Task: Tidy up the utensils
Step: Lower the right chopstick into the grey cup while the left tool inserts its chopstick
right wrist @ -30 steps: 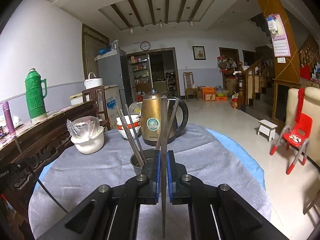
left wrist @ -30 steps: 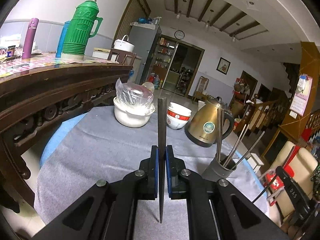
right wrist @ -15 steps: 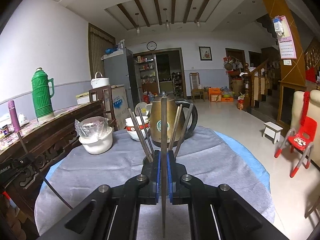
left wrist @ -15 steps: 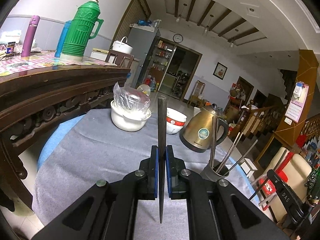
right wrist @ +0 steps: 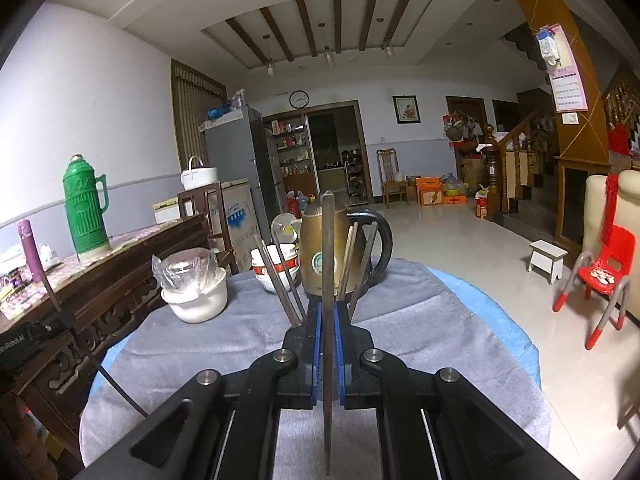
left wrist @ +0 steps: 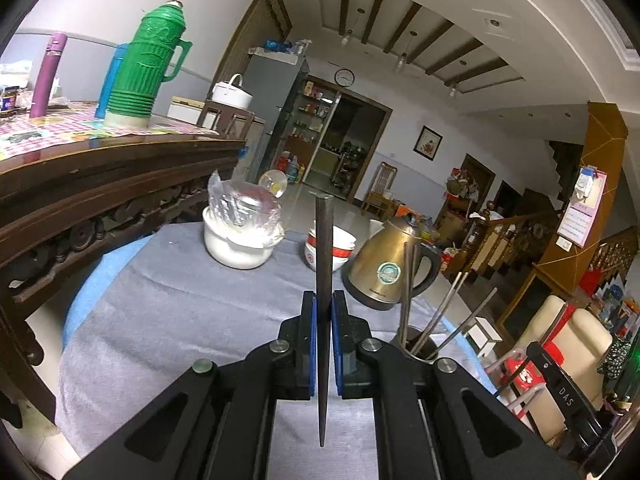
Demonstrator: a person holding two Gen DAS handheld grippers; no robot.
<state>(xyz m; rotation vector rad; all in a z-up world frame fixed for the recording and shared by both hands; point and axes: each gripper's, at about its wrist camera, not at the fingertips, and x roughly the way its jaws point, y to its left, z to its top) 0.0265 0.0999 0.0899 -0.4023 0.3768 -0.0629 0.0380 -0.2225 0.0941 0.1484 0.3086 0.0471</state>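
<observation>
My left gripper (left wrist: 323,300) is shut on a dark metal chopstick (left wrist: 323,256) held upright above the grey tablecloth. A dark holder cup (left wrist: 416,342) with several metal chopsticks (left wrist: 448,304) stands just right of it. My right gripper (right wrist: 328,310) is shut on another metal chopstick (right wrist: 328,248), also upright. It sits right behind the holder, whose cup is hidden by the jaws. Several chopsticks (right wrist: 280,280) fan out on both sides of my held one.
A brass kettle (left wrist: 386,268) stands behind the holder, also in the right wrist view (right wrist: 316,252). A white bowl with a plastic bag (left wrist: 240,232) and stacked red-rimmed bowls (left wrist: 340,246) sit further back. A dark wooden sideboard (left wrist: 100,184) with a green thermos (left wrist: 148,64) runs along the left.
The right gripper moved forward up to the holder, which is now hidden behind its jaws. The left gripper drifted slightly left and back; the holder sits further right in its view.
</observation>
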